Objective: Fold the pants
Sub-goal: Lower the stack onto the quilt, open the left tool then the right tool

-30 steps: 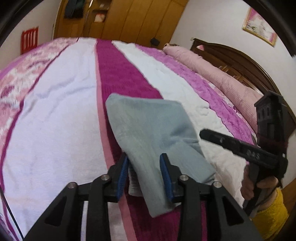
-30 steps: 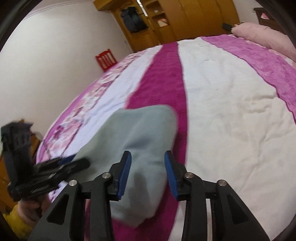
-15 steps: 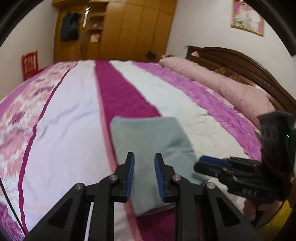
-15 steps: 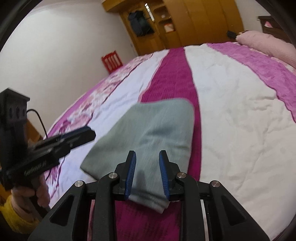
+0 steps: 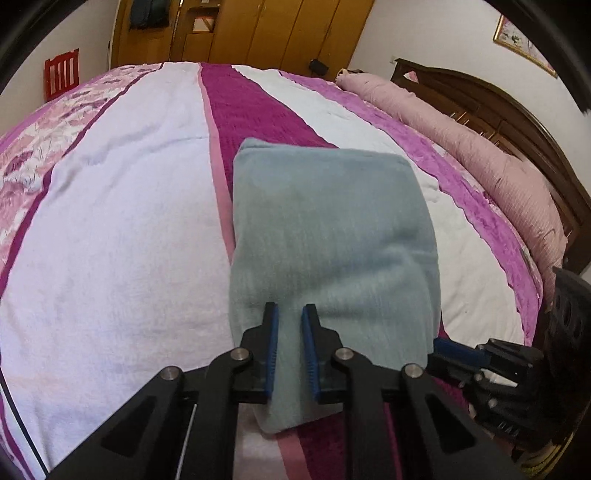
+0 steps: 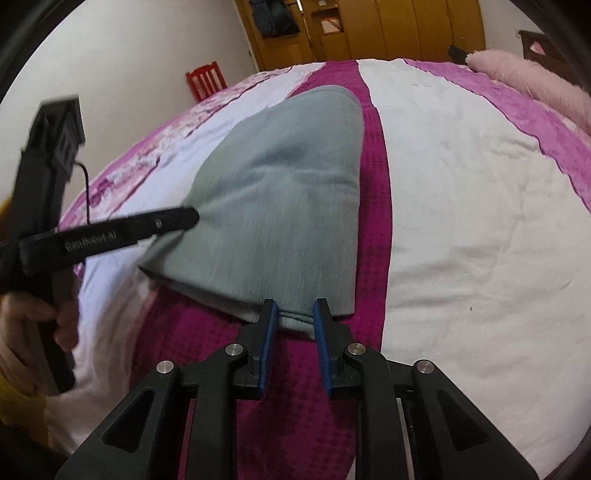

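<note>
Folded grey-green pants (image 5: 332, 229) lie on the striped bedspread (image 5: 110, 221), across its magenta stripe. My left gripper (image 5: 289, 314) sits at the near left edge. Its jaws are closing, and the cloth fills the narrow gap between the blue pads. In the right wrist view, the left gripper (image 6: 192, 218) has its tip on the left side of the pants (image 6: 288, 206). My right gripper (image 6: 294, 310) straddles the near hem. Its jaws are closing too, with the hem between the pads and a gap still showing. From the left wrist view, the right gripper (image 5: 439, 347) is at the pants' right edge.
A long pink bolster (image 5: 480, 147) lies along the dark wooden headboard (image 5: 524, 110) on the right. A wooden wardrobe (image 5: 258, 29) and a red chair (image 5: 62, 75) stand beyond the bed. A person's hand (image 6: 22, 332) holds the left gripper's handle.
Both grippers have come down closer to the near edge of the pants. Their jaws have narrowed around the cloth, and the pants now lie flatter on the bed.
</note>
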Motion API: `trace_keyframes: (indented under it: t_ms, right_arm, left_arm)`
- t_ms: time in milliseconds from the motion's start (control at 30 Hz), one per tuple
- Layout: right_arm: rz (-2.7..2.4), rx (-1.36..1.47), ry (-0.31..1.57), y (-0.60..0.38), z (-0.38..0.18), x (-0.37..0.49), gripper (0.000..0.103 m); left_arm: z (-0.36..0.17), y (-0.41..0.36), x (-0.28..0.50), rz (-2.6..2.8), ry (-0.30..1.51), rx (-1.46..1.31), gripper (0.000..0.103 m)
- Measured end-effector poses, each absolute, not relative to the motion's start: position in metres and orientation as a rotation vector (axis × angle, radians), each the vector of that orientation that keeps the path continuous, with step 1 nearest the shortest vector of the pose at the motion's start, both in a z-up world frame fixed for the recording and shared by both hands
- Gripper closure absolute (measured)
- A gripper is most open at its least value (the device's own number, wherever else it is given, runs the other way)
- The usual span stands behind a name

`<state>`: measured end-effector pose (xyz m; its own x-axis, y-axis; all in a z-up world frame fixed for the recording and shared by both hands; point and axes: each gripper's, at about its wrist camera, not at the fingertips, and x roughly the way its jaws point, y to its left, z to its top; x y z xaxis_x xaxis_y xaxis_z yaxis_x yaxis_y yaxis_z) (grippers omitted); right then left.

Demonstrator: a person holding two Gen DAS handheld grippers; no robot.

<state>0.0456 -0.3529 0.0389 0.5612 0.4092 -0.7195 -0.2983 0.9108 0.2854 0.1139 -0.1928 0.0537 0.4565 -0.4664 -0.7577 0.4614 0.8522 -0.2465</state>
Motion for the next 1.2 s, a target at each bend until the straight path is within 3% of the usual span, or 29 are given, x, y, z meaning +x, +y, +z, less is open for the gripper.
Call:
trace_keyframes:
  t_ms: [367, 600, 700, 833, 1200]
  right_arm:
    - [0.380, 0.291, 0.683, -0.376, 0.094, 0.090, 0.081]
    - [0.227, 0.295, 0.695, -0.355, 0.064, 0.161, 0.081]
    - [0.146, 0.275, 0.712, -0.355, 0.043, 0.176, 0.090]
    - [0.161, 0.296, 0.728, -0.361, 0.048, 0.176, 0.093]
    - [0.308, 0.379, 0.774, -0.371, 0.049, 0.110, 0.091]
  left_arm:
    - [0.092, -0.213, 0.124, -0.617, 0.850, 0.012, 0.087]
    - [0.087, -0.249, 0.176, -0.610, 0.820, -0.041, 0.087]
    - [0.063, -0.257, 0.200, -0.562, 0.868, -0.034, 0.087]
    - [0.049, -0.249, 0.216, -0.561, 0.902, -0.094, 0.092]
    - [0.062, -0.218, 0.181, -0.555, 0.923, -0.087, 0.091]
